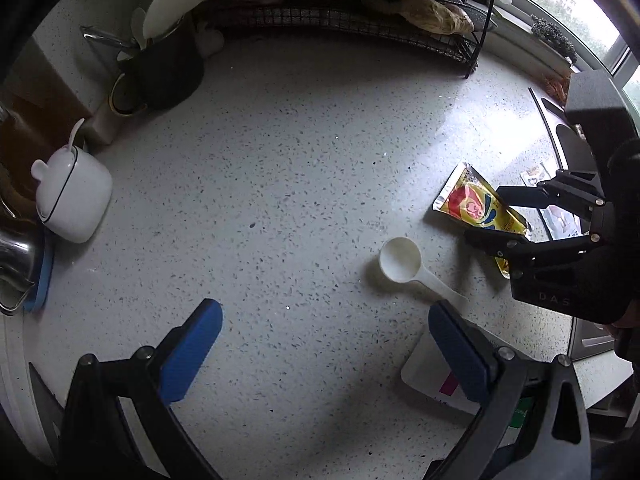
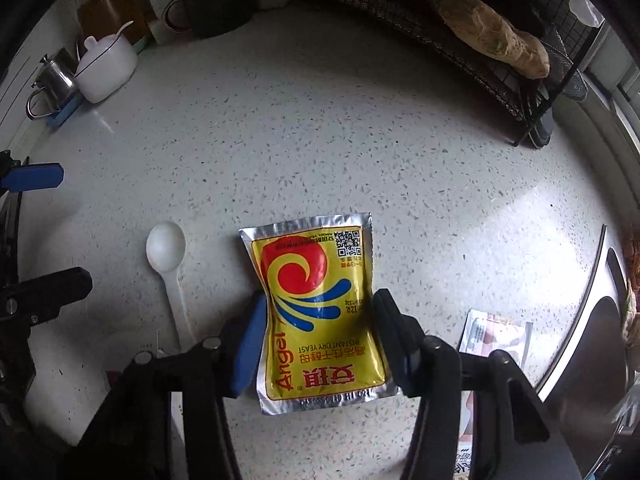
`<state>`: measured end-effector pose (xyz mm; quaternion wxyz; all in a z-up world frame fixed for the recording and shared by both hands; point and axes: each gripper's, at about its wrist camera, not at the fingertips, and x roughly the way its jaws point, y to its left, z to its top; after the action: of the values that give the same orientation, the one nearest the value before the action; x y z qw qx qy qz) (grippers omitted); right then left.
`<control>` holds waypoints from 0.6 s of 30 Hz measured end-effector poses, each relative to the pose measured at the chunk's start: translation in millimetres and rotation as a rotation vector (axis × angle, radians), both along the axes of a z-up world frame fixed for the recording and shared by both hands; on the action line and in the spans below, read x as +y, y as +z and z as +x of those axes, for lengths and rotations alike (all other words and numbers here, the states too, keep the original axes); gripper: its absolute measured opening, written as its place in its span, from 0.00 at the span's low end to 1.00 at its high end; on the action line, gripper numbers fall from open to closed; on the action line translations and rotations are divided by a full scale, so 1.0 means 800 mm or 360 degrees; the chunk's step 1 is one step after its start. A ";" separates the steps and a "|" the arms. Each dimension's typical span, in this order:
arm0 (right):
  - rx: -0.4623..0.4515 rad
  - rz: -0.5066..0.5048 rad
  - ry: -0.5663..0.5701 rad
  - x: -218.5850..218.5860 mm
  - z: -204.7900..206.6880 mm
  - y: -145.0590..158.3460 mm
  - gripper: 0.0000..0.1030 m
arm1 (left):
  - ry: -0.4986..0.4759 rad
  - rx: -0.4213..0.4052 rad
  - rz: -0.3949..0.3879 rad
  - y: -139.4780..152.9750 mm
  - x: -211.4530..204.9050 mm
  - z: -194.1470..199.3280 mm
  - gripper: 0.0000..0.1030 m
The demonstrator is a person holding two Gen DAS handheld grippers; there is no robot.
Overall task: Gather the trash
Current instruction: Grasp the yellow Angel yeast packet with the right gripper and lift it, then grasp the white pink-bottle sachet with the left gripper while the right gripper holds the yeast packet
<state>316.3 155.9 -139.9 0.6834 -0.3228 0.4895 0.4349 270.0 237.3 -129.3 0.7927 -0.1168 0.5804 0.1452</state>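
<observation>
The right hand-held gripper [image 2: 318, 340] points steeply down at the speckled desk [image 2: 360, 140] with its two jaws pressed against the long edges of the yellow instant dry yeast sachet [image 2: 316, 304], whose sides pinch inward at the waist where the pads meet it; the grip looks clenched on the packet, which lies flat on the desk and is not yet lifted. Taking it across its narrow width, near the middle, seems chosen so the limp foil will hang balanced rather than fold (a corner grip would likely let it droop). The left hand-held gripper [image 1: 324, 356] hovers above bare desk with its blue pads wide apart and nothing between them, probably kept free for the next piece. Just beside the sachet lies a white plastic measuring scoop [image 2: 166, 246], bowl up, apart from it. A second, pale wrapper [image 2: 496, 334] sits near the steel sink edge [image 2: 592, 280] on the other side, a likely next item. A white lidded sugar pot [image 1: 74, 196] stands well away.
</observation>
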 end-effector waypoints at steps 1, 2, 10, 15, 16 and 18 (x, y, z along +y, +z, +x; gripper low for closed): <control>0.0007 0.0007 -0.0013 0.000 -0.002 0.001 0.43 | -0.0009 0.0002 0.0006 0.002 -0.002 0.001 0.99; 0.0020 0.0023 -0.0031 -0.001 -0.005 0.001 0.40 | -0.0019 0.0005 0.0014 0.003 -0.005 0.004 0.99; 0.0038 0.0274 -0.0303 -0.061 -0.005 0.050 0.38 | -0.0138 -0.0046 0.0019 0.026 -0.041 0.030 0.99; 0.0010 0.0337 -0.0573 -0.132 0.024 0.081 0.38 | -0.0348 -0.0101 -0.0019 0.037 -0.090 0.062 0.99; -0.0001 0.0341 -0.0626 -0.149 0.030 0.084 0.38 | -0.0402 -0.0107 -0.0026 0.039 -0.101 0.070 0.99; -0.0013 0.0334 -0.0736 -0.183 0.045 0.081 0.38 | -0.0517 -0.0112 -0.0045 0.039 -0.125 0.085 0.99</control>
<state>352.2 9.4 -75.5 0.7964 -0.1314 0.4998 0.3142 338.1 137.5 -98.0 0.8238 -0.0377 0.5656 0.0028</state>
